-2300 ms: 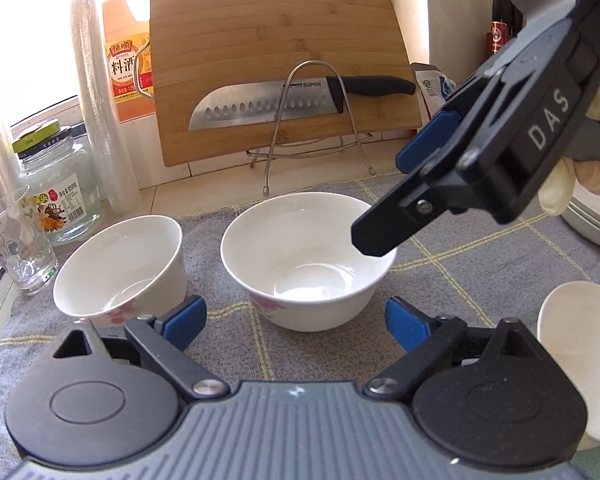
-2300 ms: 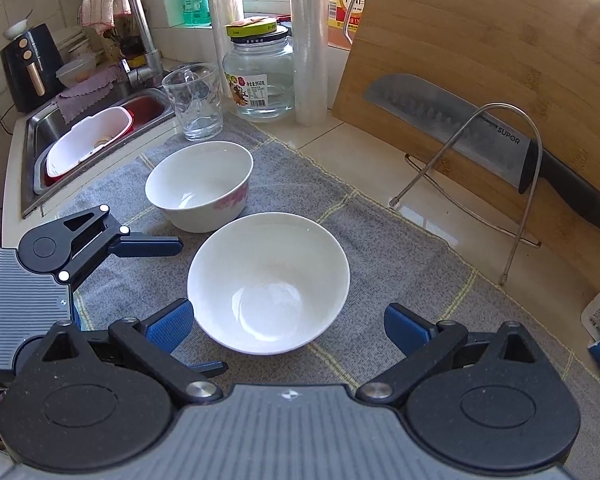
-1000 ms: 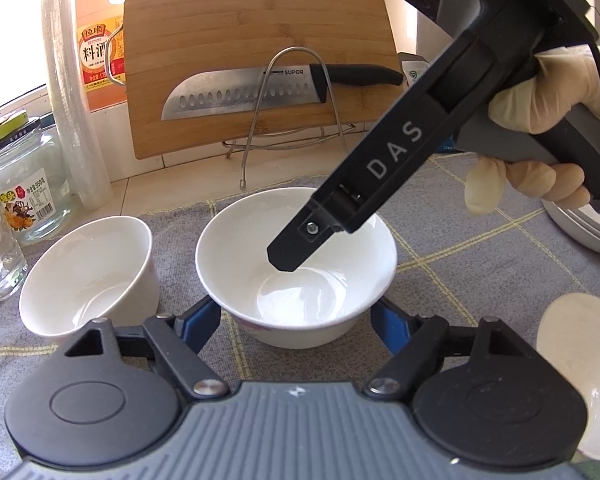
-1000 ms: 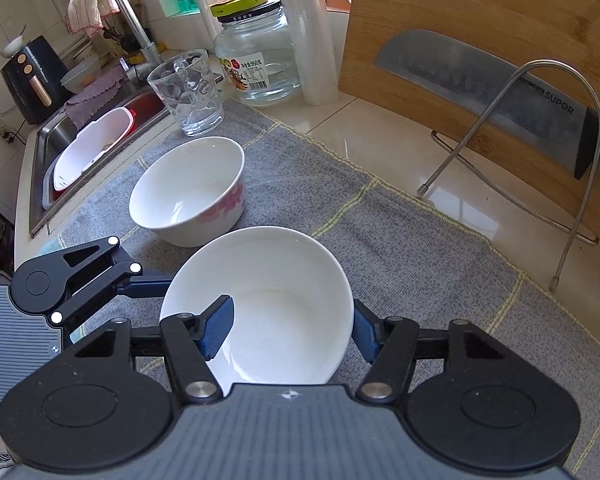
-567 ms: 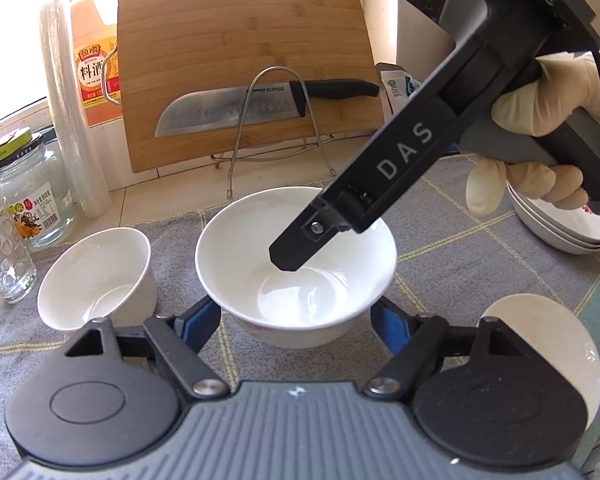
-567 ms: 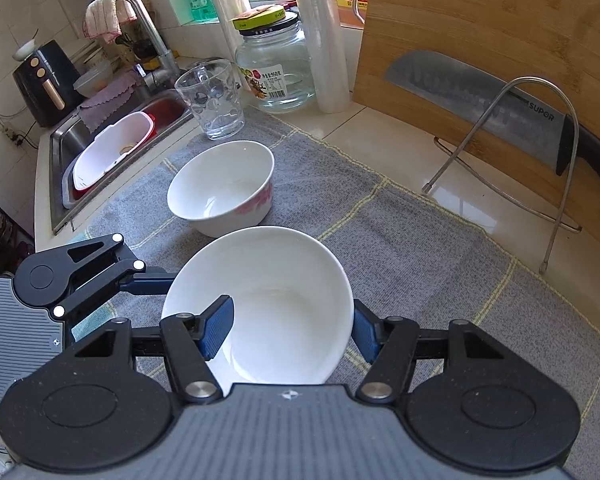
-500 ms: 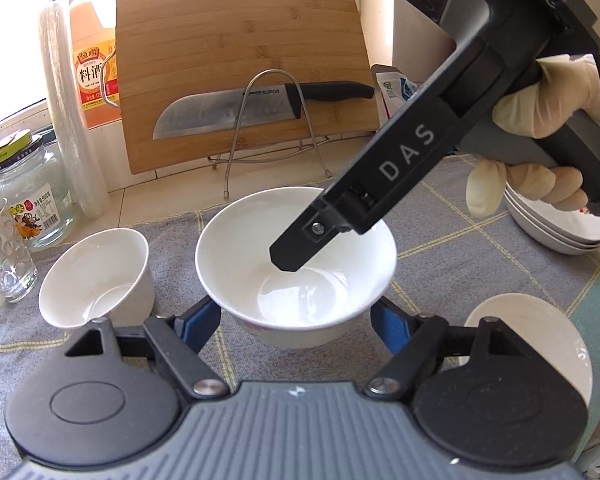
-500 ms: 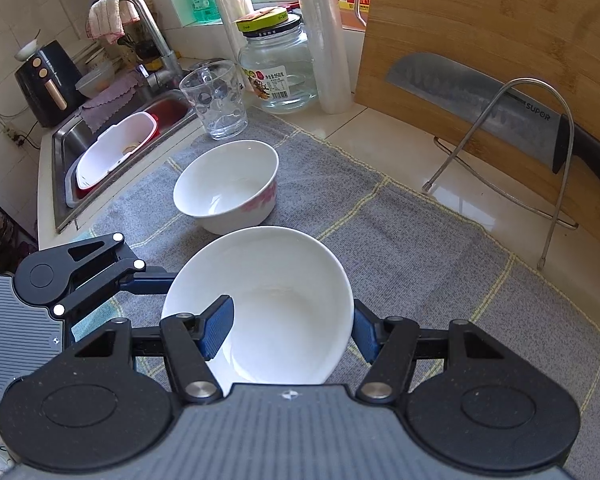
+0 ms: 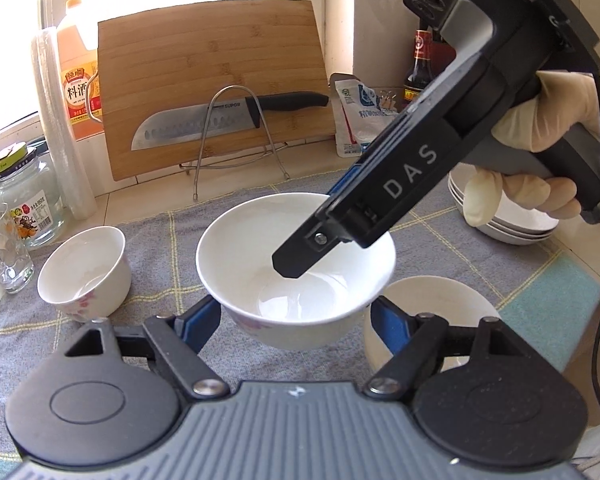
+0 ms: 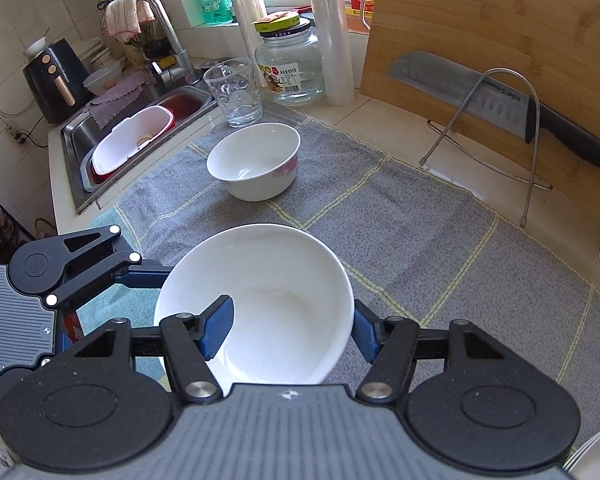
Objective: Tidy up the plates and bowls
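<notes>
1. Two claws on one large white bowl (image 9: 296,264): left claw (image 9: 296,318) has its blue pads against the bowl's outer sides, low down, part-closed on it; right claw (image 10: 290,330) pinches the rim wall, one blue pad inside the bowl and one outside, closed tight on it.
2. Bowl looks lifted clear of the grey cloth (image 10: 400,216) on the desk, upright, opening up, no contents seen.
3. Key relation: a second large white bowl (image 9: 432,300) sits on the cloth just right of and below the held bowl, partly hidden behind the left claw's right finger (image 9: 388,322). Likely nesting target, my guess.
4. Small white bowl (image 10: 256,160) stands well apart on the opposite side, near the drinking glass (image 10: 236,92).
5. Stack of white plates (image 9: 512,220) sits further right, behind the gloved hand (image 9: 540,136) holding the right claw.
6. Bowl is round, so no long axis matters; the move needs a short shift to the right, then straight down, rims level.
7. Risk: the right claw's inner pad may get trapped when nesting.
</notes>
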Action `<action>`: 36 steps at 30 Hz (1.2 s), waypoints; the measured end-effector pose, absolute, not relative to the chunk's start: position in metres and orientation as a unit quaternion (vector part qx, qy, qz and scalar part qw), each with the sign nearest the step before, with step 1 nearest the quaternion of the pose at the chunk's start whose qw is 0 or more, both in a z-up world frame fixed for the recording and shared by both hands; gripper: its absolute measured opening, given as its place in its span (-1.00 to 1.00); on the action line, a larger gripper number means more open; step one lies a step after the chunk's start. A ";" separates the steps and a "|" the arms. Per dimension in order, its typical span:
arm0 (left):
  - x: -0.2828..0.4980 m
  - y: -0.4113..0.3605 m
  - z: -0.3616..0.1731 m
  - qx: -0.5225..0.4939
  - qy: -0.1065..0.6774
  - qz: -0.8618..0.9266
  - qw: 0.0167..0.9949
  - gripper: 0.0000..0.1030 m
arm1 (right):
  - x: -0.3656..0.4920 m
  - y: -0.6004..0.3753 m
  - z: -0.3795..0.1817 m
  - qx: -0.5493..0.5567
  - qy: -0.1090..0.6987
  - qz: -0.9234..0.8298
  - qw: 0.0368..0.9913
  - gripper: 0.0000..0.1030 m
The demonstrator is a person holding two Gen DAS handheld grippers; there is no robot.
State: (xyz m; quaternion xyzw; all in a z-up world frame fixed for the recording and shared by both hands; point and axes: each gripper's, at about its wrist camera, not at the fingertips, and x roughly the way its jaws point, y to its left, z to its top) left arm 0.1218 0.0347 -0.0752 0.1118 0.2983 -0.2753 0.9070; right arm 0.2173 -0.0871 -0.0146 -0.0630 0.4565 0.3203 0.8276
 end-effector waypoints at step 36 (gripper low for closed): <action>0.071 0.001 -0.073 0.123 0.316 -0.332 0.880 0.59 | 0.147 -0.133 -0.014 -0.036 0.468 0.285 0.836 0.34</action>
